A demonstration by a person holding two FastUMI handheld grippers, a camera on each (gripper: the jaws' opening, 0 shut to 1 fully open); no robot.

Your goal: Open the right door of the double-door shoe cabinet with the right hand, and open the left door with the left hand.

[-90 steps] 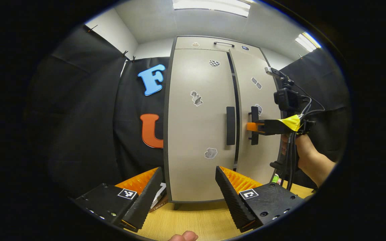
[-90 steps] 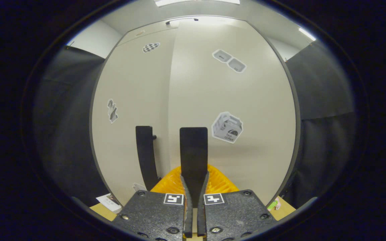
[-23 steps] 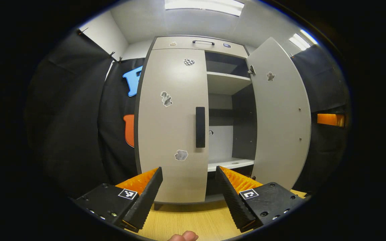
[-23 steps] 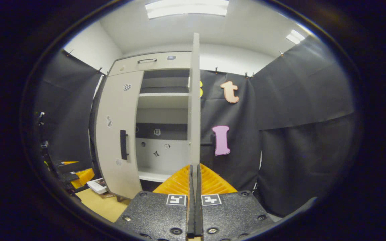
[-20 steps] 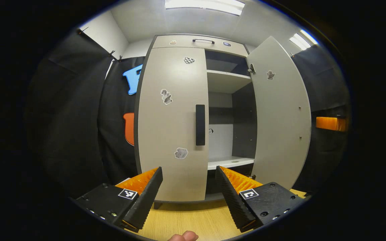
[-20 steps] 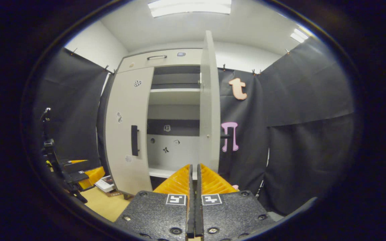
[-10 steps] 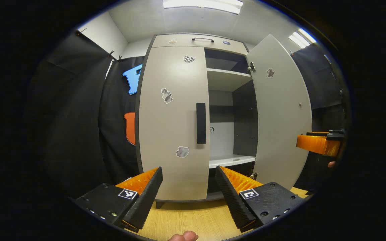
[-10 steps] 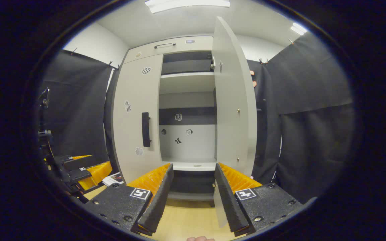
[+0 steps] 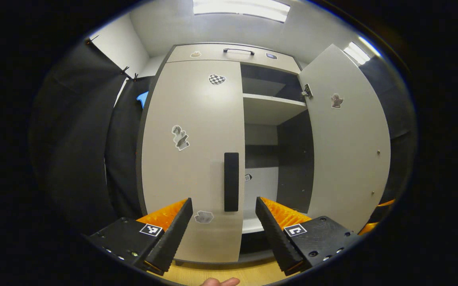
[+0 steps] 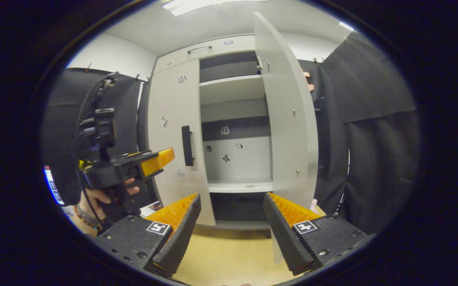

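While your right door (image 9: pixel 346 147) stands swung wide on its hinge, the shoe cabinet (image 9: pixel 229 53) fills the middle of both views, with its left door (image 9: pixel 193 159) shut flat against the frame. You see pale shelves (image 9: pixel 272 107) and a dark back panel inside the open right half, and small stickers (image 10: pixel 226 158) on the inner wall. You hold the left gripper (image 9: pixel 224 224) just in front of the shut door with its jaws spread apart and gripping nothing; the door's dark upright handle (image 9: pixel 231 182) sits in the gap between the two fingers, near them, but you cannot tell whether it touches either. In the right gripper view that same gripper (image 10: pixel 155 159) points at the handle (image 10: pixel 187 145) from the left, your hand (image 10: pixel 101 196) wrapped round its grip. Your right gripper (image 10: pixel 232 222) hangs low before the open half, jaws released and wide, over the wooden floor (image 10: pixel 229 258). Stickers (image 9: pixel 180 137) dot the shut door's face
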